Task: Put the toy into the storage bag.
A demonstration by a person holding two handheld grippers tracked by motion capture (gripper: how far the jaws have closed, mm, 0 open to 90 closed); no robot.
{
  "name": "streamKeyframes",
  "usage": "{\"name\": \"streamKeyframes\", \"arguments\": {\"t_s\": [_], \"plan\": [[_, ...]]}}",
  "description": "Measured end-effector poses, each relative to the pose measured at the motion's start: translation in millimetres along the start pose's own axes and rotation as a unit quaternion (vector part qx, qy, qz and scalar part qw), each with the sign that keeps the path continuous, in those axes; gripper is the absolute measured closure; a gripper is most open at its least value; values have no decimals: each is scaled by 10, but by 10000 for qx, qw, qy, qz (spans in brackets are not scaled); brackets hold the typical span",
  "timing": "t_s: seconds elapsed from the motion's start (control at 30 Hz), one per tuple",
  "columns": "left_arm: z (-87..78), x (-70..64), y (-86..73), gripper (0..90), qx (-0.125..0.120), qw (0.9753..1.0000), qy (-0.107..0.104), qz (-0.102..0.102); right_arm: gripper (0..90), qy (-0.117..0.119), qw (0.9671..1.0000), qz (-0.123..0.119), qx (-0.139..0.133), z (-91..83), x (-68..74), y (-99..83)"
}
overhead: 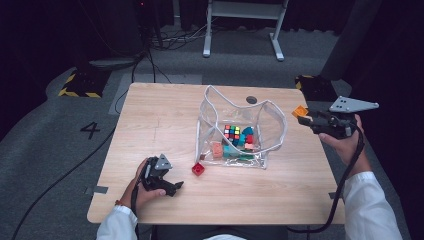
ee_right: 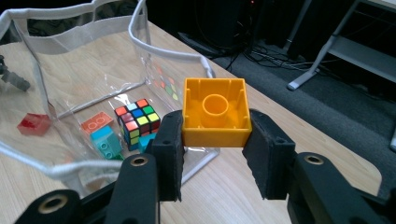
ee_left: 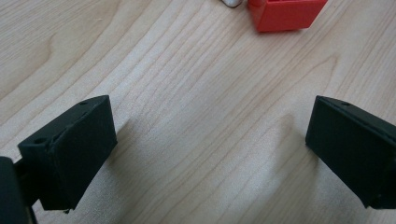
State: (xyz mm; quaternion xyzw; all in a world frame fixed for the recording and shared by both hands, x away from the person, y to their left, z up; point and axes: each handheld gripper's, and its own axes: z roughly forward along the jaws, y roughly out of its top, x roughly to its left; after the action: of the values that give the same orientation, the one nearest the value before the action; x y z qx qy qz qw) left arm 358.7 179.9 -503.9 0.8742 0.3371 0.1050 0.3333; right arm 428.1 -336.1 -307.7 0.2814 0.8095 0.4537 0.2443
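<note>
- My right gripper (ee_right: 214,154) jaws clamp an orange block (ee_right: 215,112), hollow side up, raised beside the clear bag (overhead: 272,117).
- My left gripper (ee_left: 210,154) jaws gape wide over the tabletop (ee_left: 187,93), near a red block (ee_left: 285,14).

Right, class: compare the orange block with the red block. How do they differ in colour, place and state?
The orange block is held off the table, clamped between the jaws of the right gripper; the red block lies free on the table, ahead of the open left gripper. The orange block shows its hollow underside; the red block's is not visible. Both are plastic blocks outside the clear bag.
</note>
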Motion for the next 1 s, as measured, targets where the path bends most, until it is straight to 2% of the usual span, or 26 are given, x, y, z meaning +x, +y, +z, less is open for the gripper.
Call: {"name": "streamKeyframes", "arguments": {"t_s": [0.2,0.4,0.47,0.63,0.7,0.83,1.0], "plan": [[0,0,0,19,-1,10000,-2,0,592,168,9997,-175,-15,164,79,171],[-2,0,0,19,5,10000,13,0,593,404,9985,-343,97,376,247,331],[-2,0,0,19,5,10000,16,3,592,495,9975,-483,166,452,287,375],[-1,0,0,19,3,10000,3,-2,592,759,9948,-621,284,633,369,470],[0,0,0,19,-1,10000,-3,2,592,852,9926,-774,375,718,398,495],[1,0,0,19,-3,10000,-3,2,592,1055,9881,-915,640,879,471,527],[0,1,0,19,0,10000,-1,3,592,1205,9792,-1169,1141,1092,545,554]]}}
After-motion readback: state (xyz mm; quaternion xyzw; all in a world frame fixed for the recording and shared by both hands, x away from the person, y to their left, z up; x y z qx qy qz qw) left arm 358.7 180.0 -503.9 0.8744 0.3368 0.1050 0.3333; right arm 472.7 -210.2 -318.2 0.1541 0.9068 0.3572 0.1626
